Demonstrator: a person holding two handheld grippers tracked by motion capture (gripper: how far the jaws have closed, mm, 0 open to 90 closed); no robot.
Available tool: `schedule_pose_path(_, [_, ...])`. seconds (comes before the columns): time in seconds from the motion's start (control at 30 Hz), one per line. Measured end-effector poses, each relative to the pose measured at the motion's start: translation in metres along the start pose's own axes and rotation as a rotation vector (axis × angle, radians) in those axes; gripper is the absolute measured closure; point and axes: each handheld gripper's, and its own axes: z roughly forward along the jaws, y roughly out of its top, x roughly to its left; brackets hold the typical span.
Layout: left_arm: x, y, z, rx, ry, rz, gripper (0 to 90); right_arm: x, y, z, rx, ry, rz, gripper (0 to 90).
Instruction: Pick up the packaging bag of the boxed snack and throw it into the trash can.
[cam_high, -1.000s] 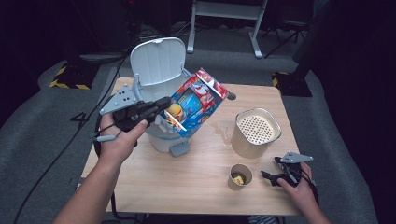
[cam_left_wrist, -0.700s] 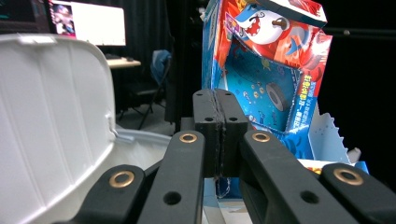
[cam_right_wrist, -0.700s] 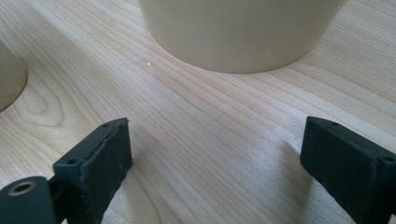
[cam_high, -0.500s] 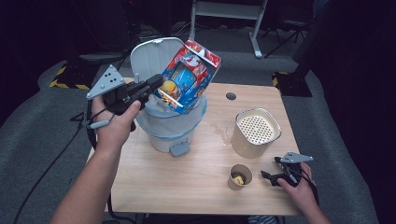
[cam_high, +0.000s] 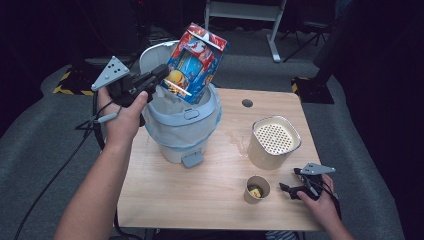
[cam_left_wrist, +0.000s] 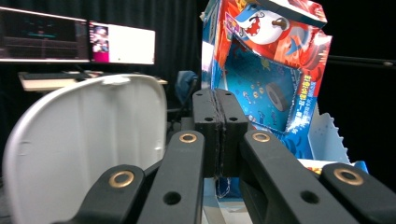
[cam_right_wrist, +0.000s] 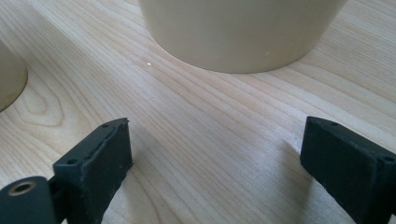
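I am pinching the colourful carton (cam_high: 195, 62) in my left hand-held gripper (cam_high: 159, 76), tilting above the open bin (cam_high: 182, 125), right hand-held gripper (cam_high: 292, 189) resting wide open on the table (cam_high: 210, 190).

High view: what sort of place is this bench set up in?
Probably a recording studio or lab, not a home: black curtains behind, lit monitors on a desk, and a lone wooden table on grey carpet with hazard-striped tape.

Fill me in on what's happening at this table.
A person's left hand-held gripper is shut on a colourful torn cardboard box, holding it tilted over the open white lined bin. The right hand-held gripper rests open on the wooden table, near a small paper cup and a beige perforated-top container.
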Motion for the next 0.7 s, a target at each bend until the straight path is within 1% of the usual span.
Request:
schedule_pose_path(0.07, [0.003, -0.001, 0.001, -0.007, 0.010, -0.003, 88.8, 0.000, 0.000, 0.000, 0.000, -0.001, 0.001, 8.9])
schedule_pose_path(0.1, [0.005, -0.001, 0.002, -0.014, 0.024, -0.005, 88.8, 0.000, 0.000, 0.000, 0.000, 0.000, 0.001, 8.9])
schedule_pose_path(0.17, [0.008, -0.002, 0.003, -0.032, 0.038, -0.013, 88.9, 0.000, 0.000, 0.000, 0.000, -0.001, 0.001, 8.9])
schedule_pose_path(0.2, [0.010, -0.002, 0.003, -0.035, 0.042, -0.011, 88.8, 0.000, 0.000, 0.000, 0.000, -0.001, 0.000, 8.9])
schedule_pose_path(0.3, [0.014, -0.005, 0.007, -0.053, 0.050, -0.024, 88.8, 0.000, 0.000, 0.000, 0.000, 0.000, 0.001, 8.9])
schedule_pose_path(0.4, [0.019, -0.010, 0.014, -0.047, 0.067, -0.028, 88.8, 0.000, 0.000, 0.000, 0.000, -0.001, 0.001, 8.9])
schedule_pose_path(0.5, [0.021, -0.015, 0.020, -0.037, 0.070, -0.032, 88.8, 0.000, 0.000, 0.000, 0.000, -0.001, 0.001, 8.9])
schedule_pose_path(0.57, [0.021, -0.016, 0.023, -0.028, 0.076, -0.021, 88.8, 0.000, 0.000, 0.000, 0.000, -0.001, 0.000, 8.9])
schedule_pose_path(0.7, [0.020, -0.018, 0.025, -0.028, 0.084, -0.002, 88.8, 0.000, 0.000, 0.000, 0.000, -0.001, 0.000, 9.0])
